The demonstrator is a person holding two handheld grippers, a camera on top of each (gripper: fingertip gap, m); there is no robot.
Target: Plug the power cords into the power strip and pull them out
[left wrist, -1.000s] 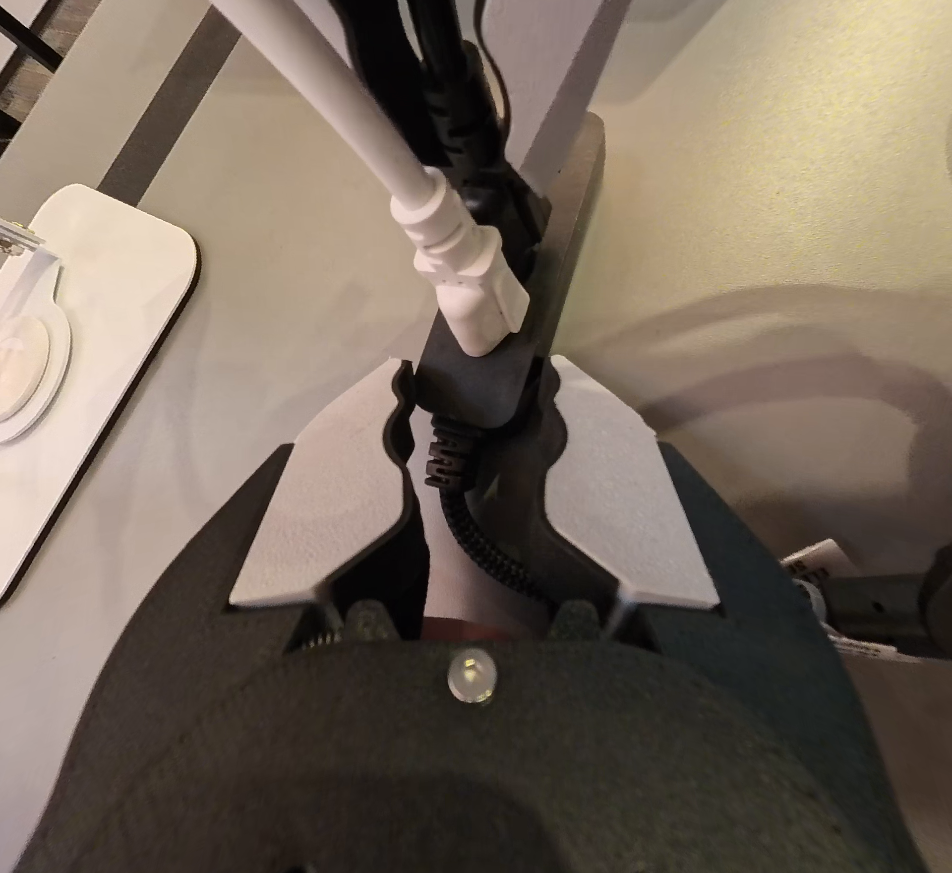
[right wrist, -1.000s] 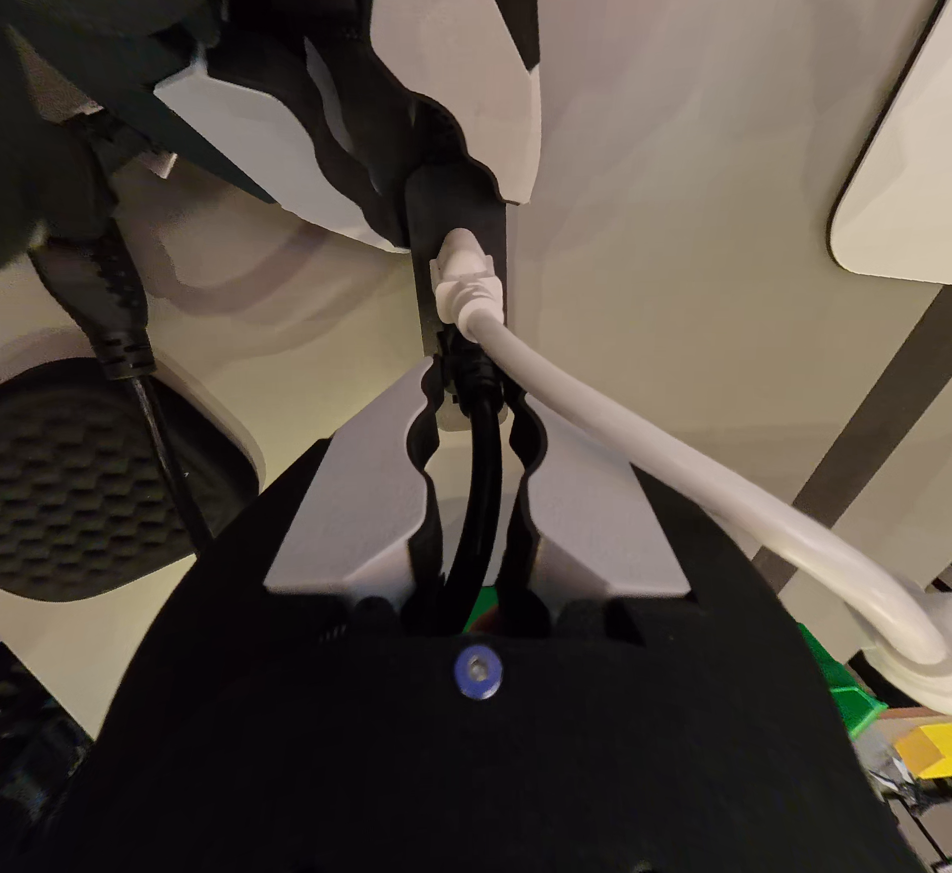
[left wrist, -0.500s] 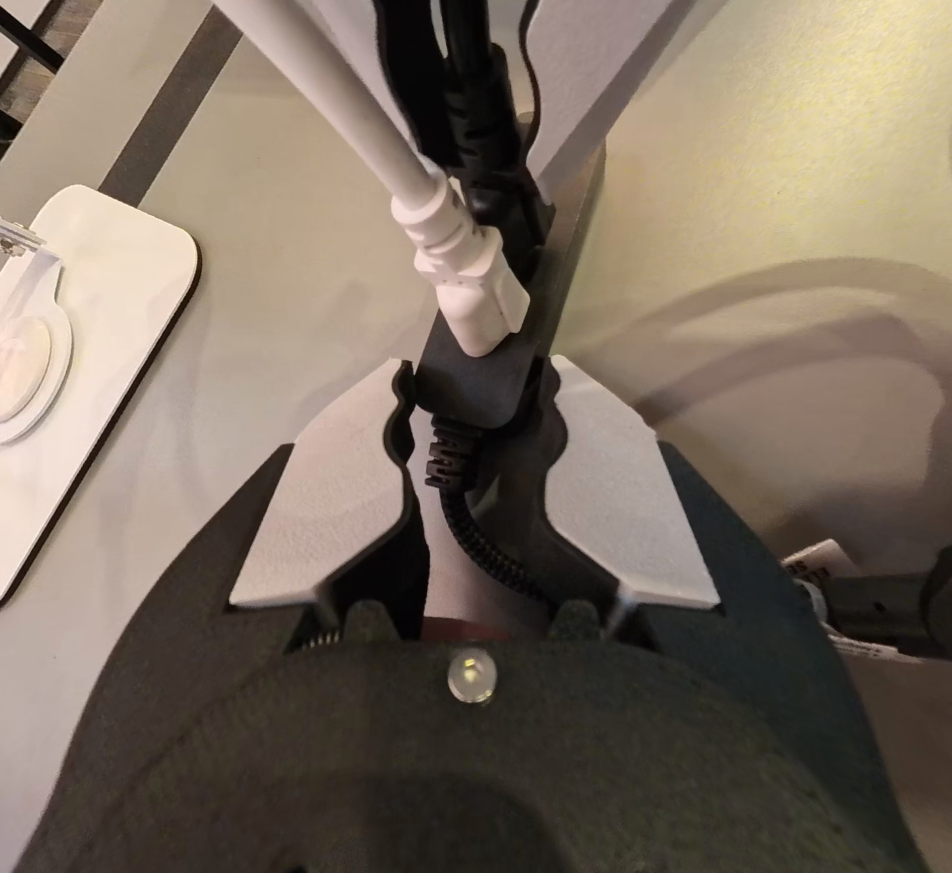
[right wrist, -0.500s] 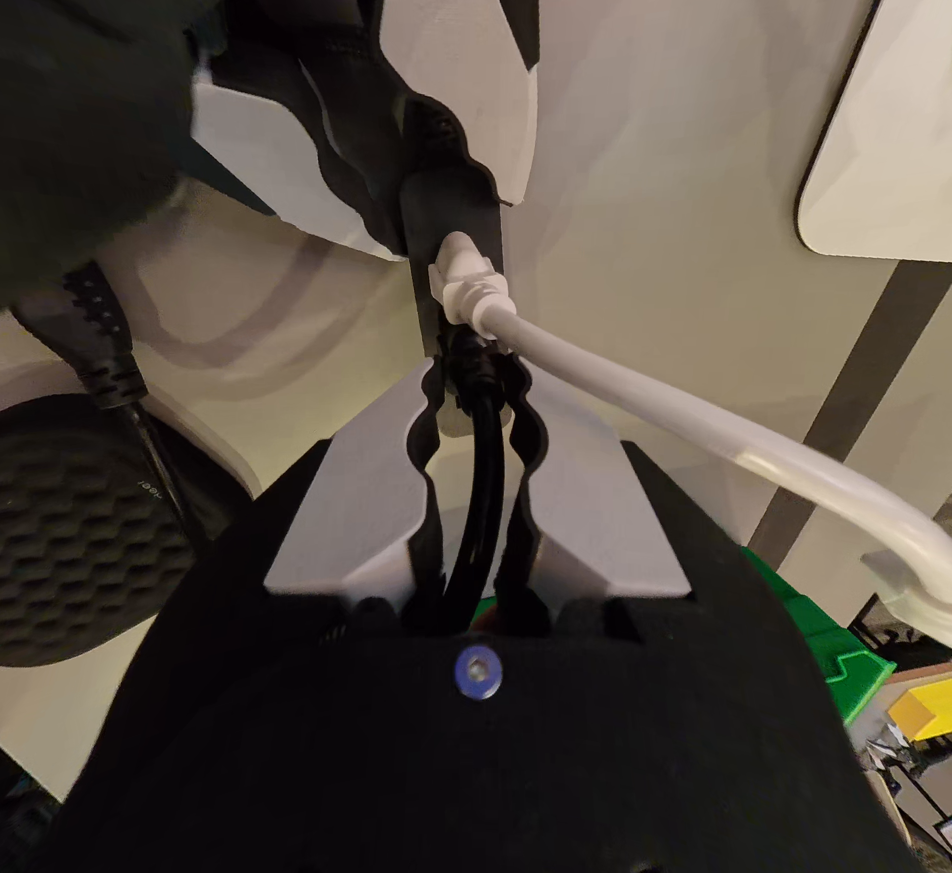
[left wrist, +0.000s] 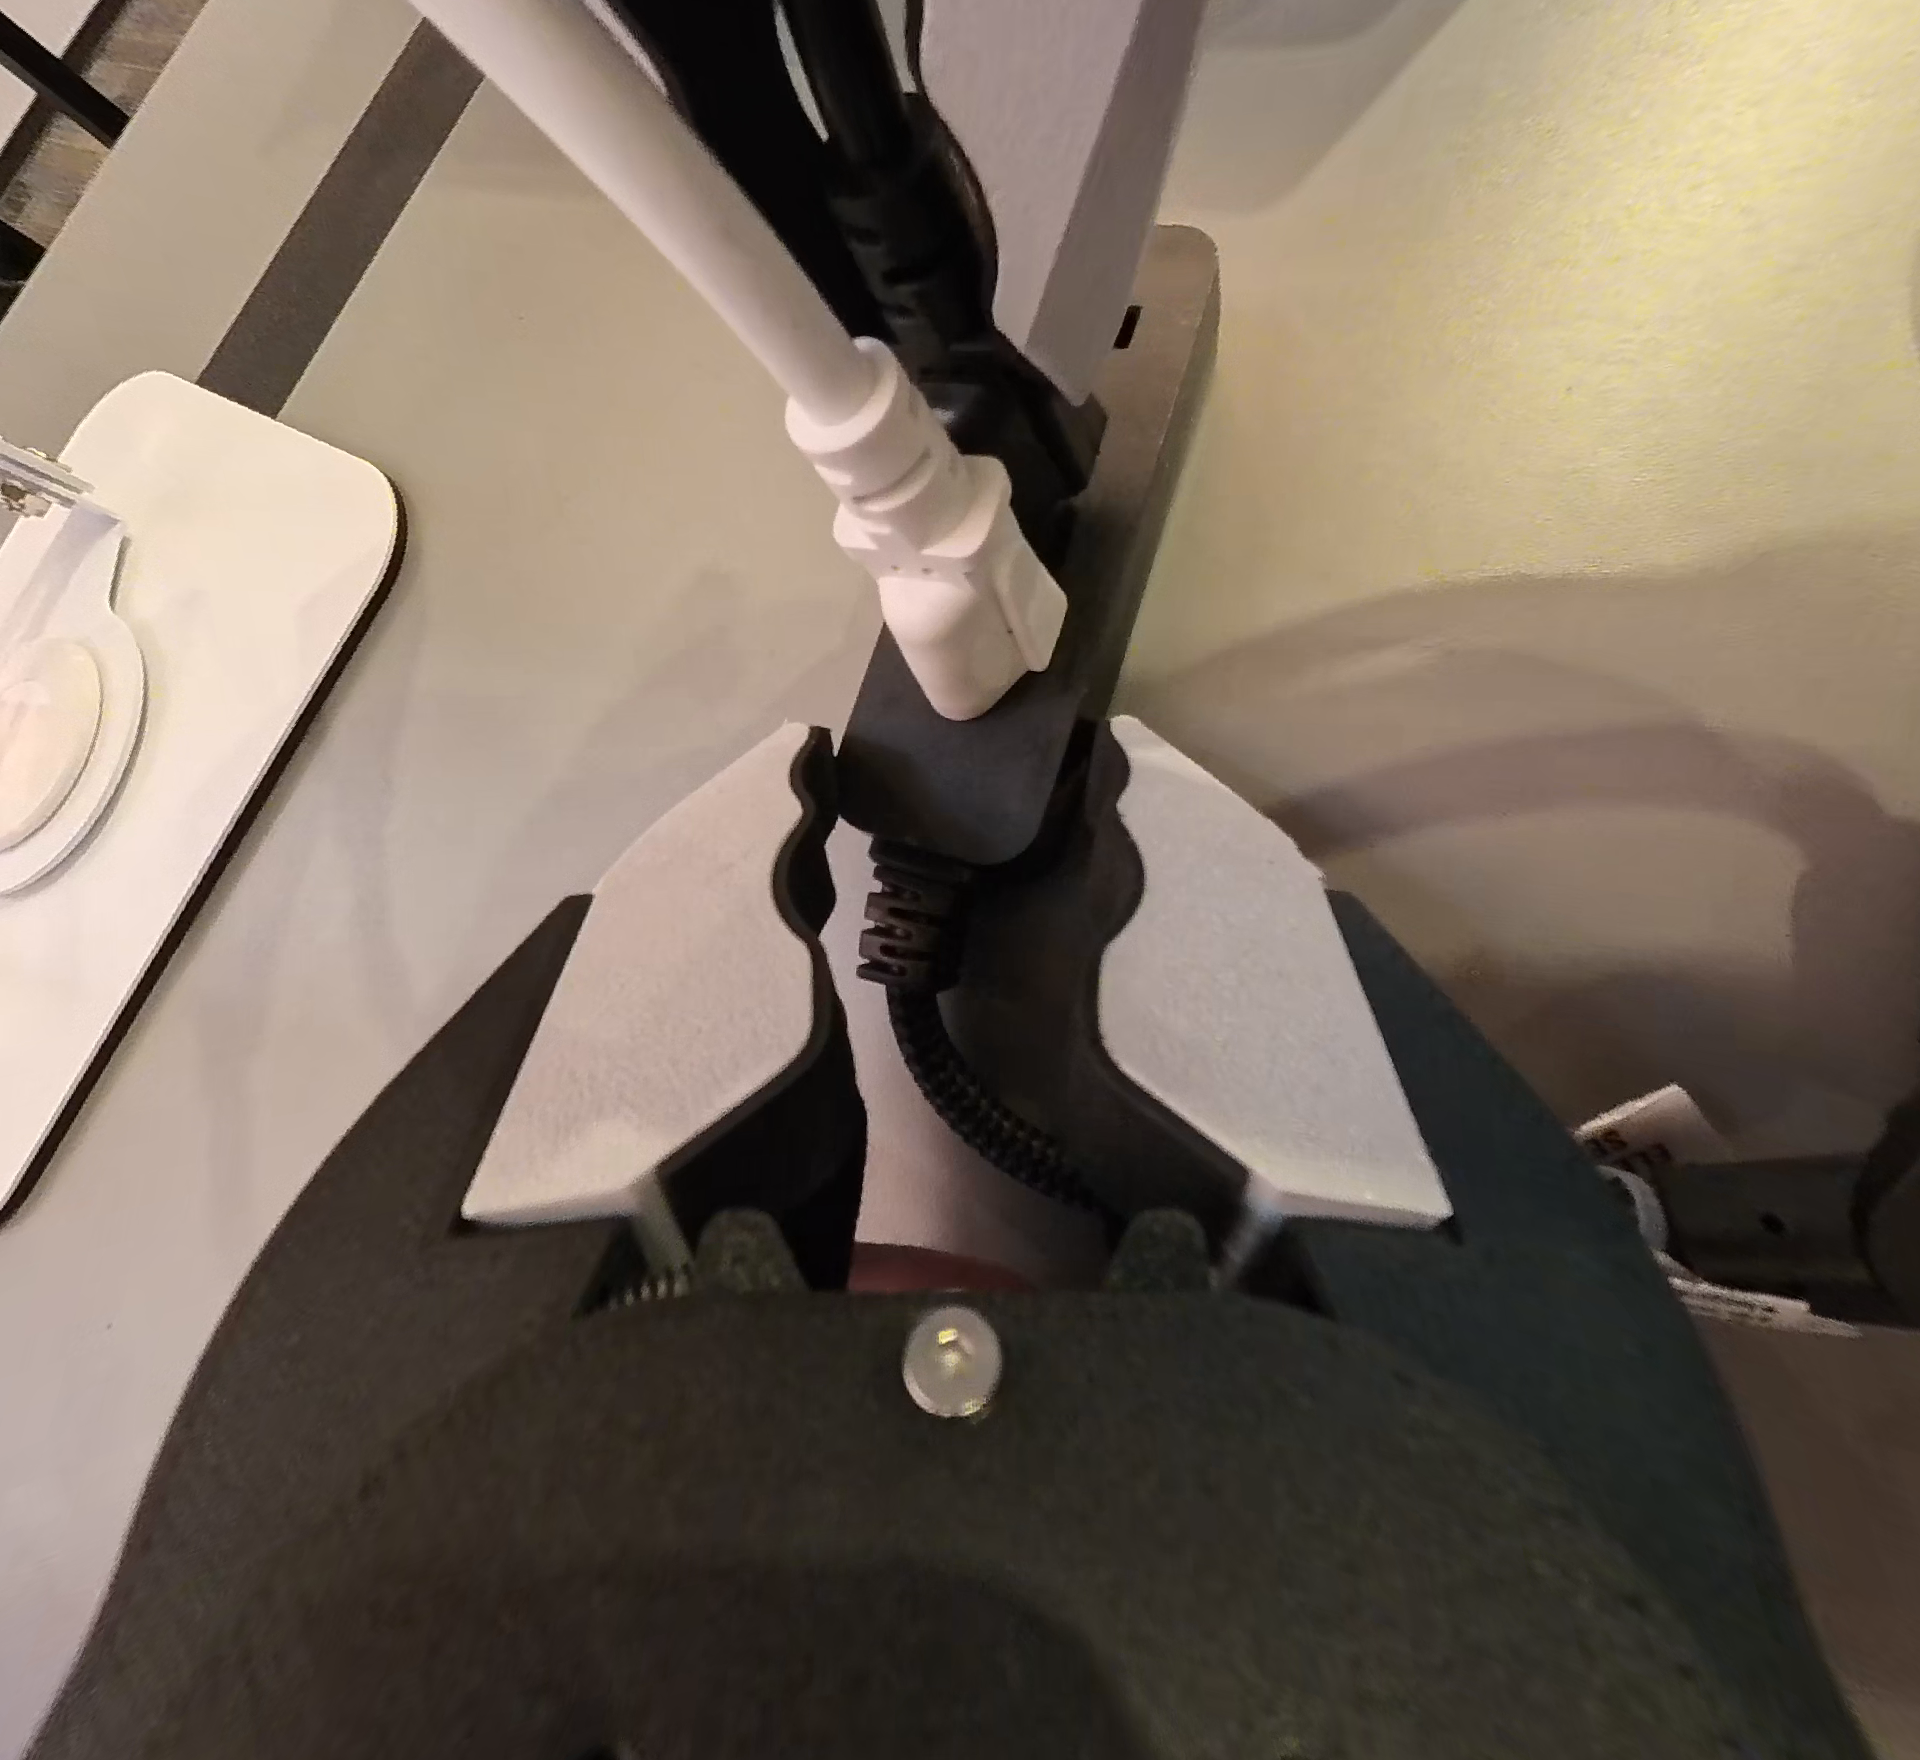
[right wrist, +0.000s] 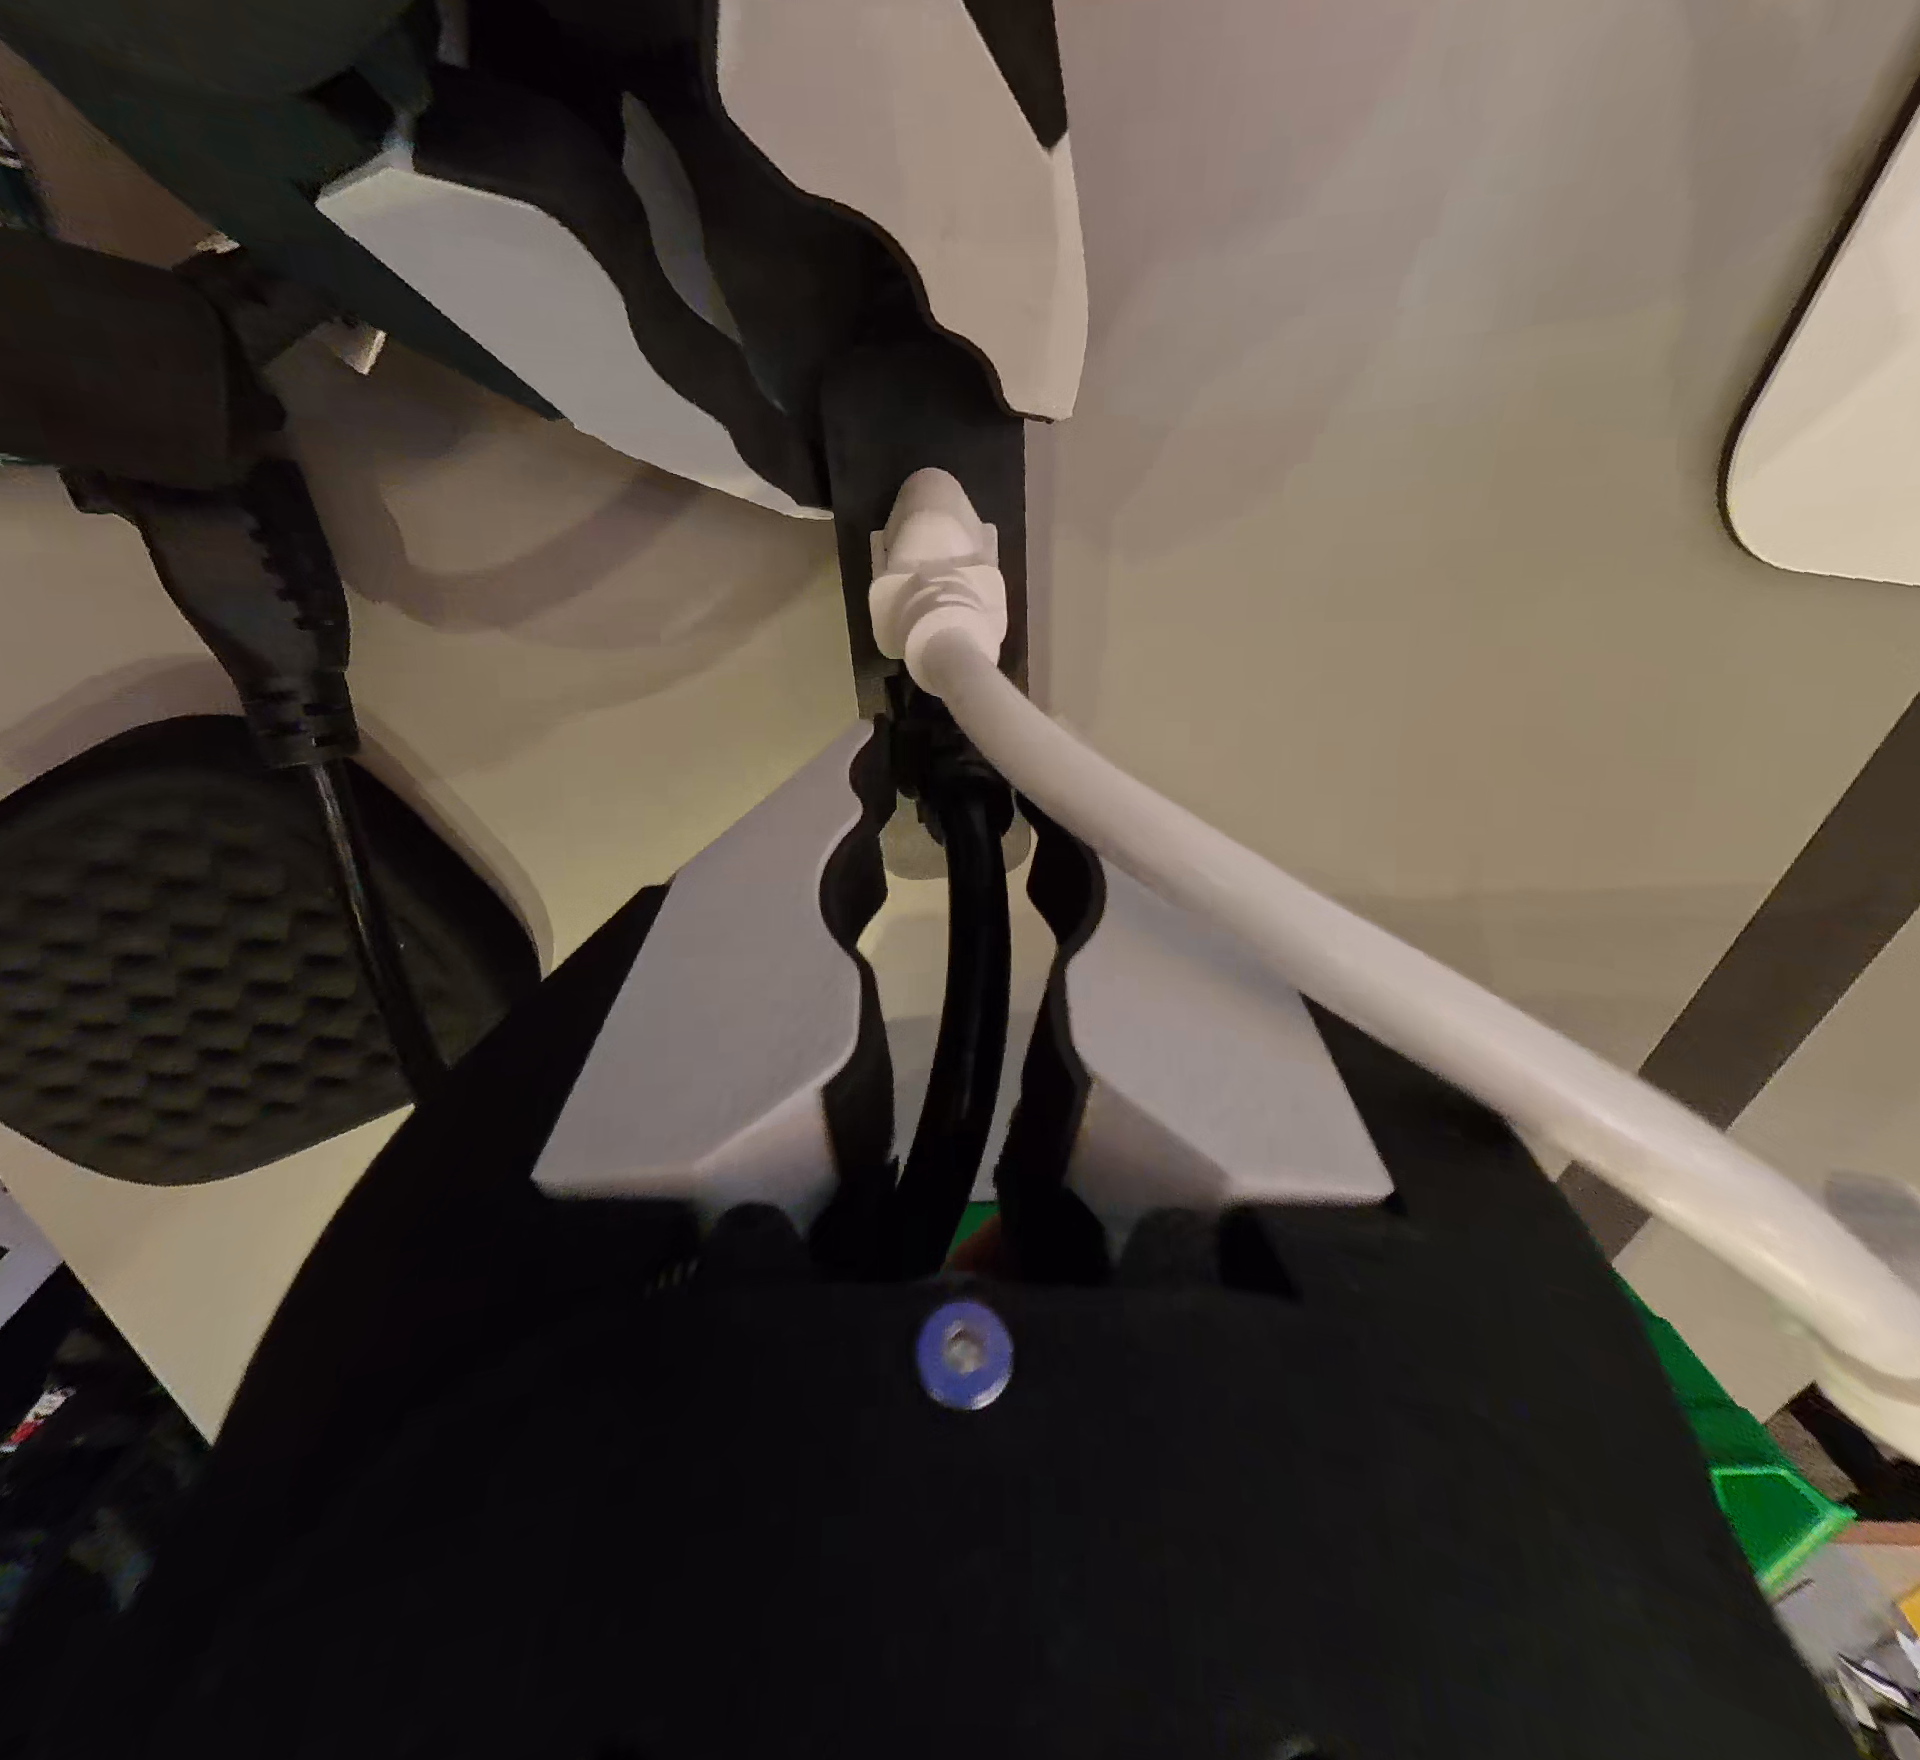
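A black power strip (left wrist: 1148,463) lies on the pale table. My left gripper (left wrist: 961,775) is shut on its near end, where a braided black cable (left wrist: 977,1097) leaves it. A white plug (left wrist: 951,567) with a thick white cord (left wrist: 644,141) sits in the strip. Just behind it stands a black plug (left wrist: 1003,437). My right gripper (right wrist: 951,801) is shut on that black plug (right wrist: 940,754), its black cord (right wrist: 971,983) running back between the fingers. The white plug (right wrist: 935,557) and the left gripper (right wrist: 925,432) lie just beyond it. Whether the black plug's prongs are fully seated is hidden.
A white rounded board (left wrist: 218,630) lies to the left of the strip and shows at the right in the right wrist view (right wrist: 1849,380). A black textured pad (right wrist: 166,962) and a loose black cord (right wrist: 281,609) lie on the other side. A green bin (right wrist: 1766,1523) sits beyond the table edge. The grippers' ends are close to 6 centimeters from one another.
My right gripper rocked with the black plug and came back to nearly where it was. The left gripper and the strip have stayed still. Both plugs remain on the strip.
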